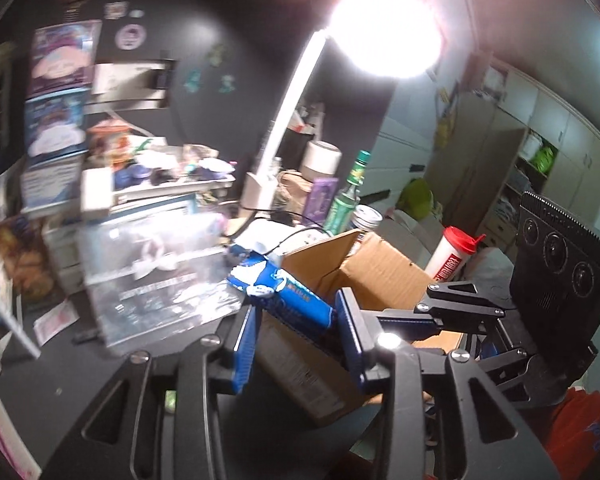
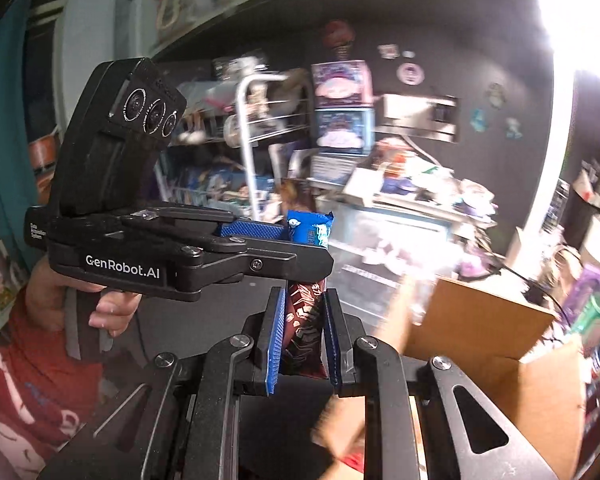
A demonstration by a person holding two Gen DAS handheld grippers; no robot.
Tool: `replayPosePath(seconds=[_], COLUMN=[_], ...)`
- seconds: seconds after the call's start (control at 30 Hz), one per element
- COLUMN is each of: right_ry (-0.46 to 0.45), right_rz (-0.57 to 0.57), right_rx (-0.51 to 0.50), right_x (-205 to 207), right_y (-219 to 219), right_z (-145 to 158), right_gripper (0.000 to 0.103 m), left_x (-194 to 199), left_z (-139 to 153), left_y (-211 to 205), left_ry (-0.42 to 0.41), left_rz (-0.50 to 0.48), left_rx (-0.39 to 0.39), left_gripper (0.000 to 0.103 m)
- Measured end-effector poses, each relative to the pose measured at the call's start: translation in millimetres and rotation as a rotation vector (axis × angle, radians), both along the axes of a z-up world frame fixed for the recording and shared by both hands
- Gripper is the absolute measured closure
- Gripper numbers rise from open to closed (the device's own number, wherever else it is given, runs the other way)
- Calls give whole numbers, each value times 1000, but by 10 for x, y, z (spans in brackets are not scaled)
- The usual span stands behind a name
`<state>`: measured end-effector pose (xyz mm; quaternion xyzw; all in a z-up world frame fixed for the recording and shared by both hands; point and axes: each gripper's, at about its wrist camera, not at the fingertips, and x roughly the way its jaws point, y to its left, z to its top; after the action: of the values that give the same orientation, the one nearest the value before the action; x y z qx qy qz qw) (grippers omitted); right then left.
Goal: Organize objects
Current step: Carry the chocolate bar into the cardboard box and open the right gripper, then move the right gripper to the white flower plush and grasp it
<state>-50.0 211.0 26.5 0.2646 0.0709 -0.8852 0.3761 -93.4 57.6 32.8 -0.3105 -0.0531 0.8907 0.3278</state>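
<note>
Two snack packets, both airborne above the open cardboard box (image 1: 380, 268): left hand-held gripper (image 1: 296, 320) clamped on blue packet (image 1: 280, 288), right hand-held gripper (image 2: 302, 340) clamped on dark-red packet (image 2: 304, 320) (slippery film, narrow pinch); risk: either slipping onto the cluttered worktop (image 1: 60, 360).

Brown snack packet (image 2: 305, 320) (in right claw (image 2: 302, 336))

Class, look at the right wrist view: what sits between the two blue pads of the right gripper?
A dark brown snack packet stands clamped between the right gripper's pads, seen in the right wrist view.
</note>
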Motion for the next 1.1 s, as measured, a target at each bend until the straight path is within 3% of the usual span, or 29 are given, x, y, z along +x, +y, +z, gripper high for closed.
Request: replayPosePath(seconds=[0.33,0.53,0.6,0.67,1.1], right_ry=[-114,-170,-164,-153,-117], right_rz=[-105,-133,-148,-159,-127], right_rx=[-7,20,39,55,57], right_x=[-335,-415,-409,-393,-234], right_y=[729,875,883,897,692], right_z=[-89,-209,-211,-204,-86], right_gripper=[89,88,82,74,73], left_x=[-435,-527,-510,-472,-101], left_z=[-99,-215,-218,-183,127], left_y=[886,1162,1174,1145,521], left_ry=[-80,-110,-105,-89,25], left_rz=[-119,-147,-151,-152,-19], left_rx=[-91,-168,-177,-170,-124], left_gripper=[68,65,42,34,25])
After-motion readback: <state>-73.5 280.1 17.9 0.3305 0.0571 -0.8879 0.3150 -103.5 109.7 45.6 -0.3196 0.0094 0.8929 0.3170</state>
